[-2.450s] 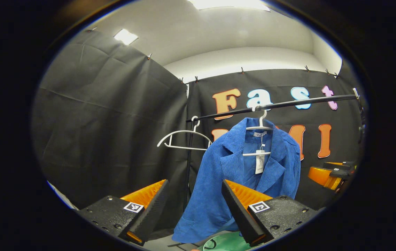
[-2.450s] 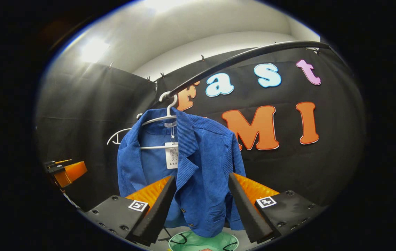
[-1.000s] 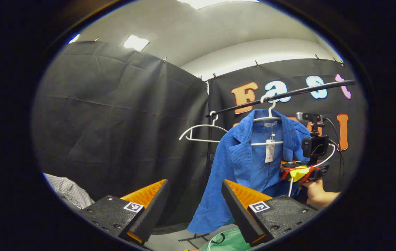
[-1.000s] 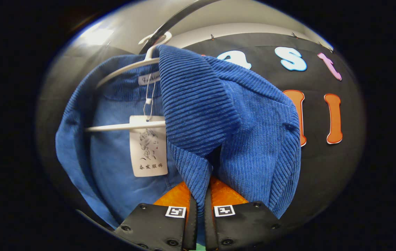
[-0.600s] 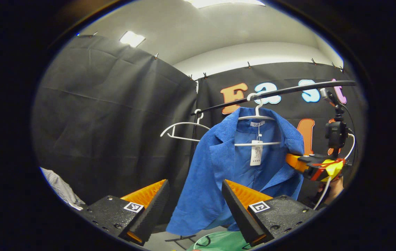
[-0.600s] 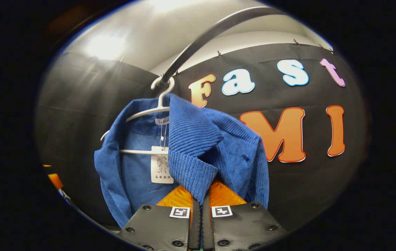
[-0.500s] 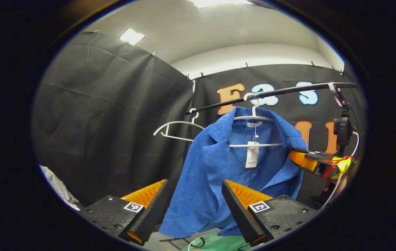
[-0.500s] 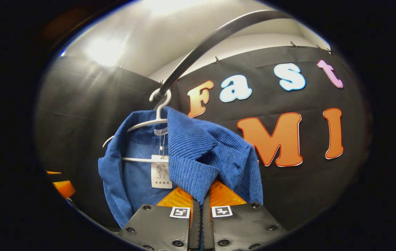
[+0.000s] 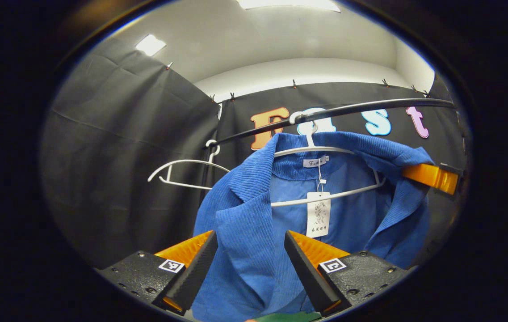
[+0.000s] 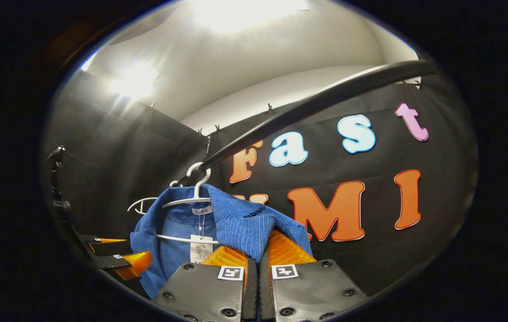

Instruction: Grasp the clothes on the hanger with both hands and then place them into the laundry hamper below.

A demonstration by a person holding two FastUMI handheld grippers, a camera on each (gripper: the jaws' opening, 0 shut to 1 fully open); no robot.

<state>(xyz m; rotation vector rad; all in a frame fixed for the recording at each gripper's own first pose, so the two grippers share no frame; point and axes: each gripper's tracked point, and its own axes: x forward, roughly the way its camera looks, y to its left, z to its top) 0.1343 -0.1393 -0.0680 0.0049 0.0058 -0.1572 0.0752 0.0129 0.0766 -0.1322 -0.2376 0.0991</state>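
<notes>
The blue corduroy jacket [image 9: 254,210] hangs on a white hanger [image 9: 321,150] whose hook is over the black rail [image 9: 370,107]. In the left gripper view its front panel drops between the fingers of the left gripper [image 9: 249,268], which stand apart on either side of the cloth; whether they touch it cannot be told. The right gripper [image 10: 256,264] has its fingers together, clamped on the jacket's lapel and shoulder fold [image 10: 249,228], which bunches up just above them. In the left gripper view that same gripper shows at the right edge [image 9: 432,177], against the jacket's far shoulder.

A white neck label [image 9: 315,162] sits under the hook; its script is too small to read. A white paper tag [image 9: 318,214] hangs on a string from it, printed with a small drawing and a line of characters that cannot be read.

A second hanger [image 9: 182,172], white and bare, hangs on the rail to the jacket's left. A sliver of green [image 9: 289,316] shows at the bottom edge of the left gripper view, below the jacket.
</notes>
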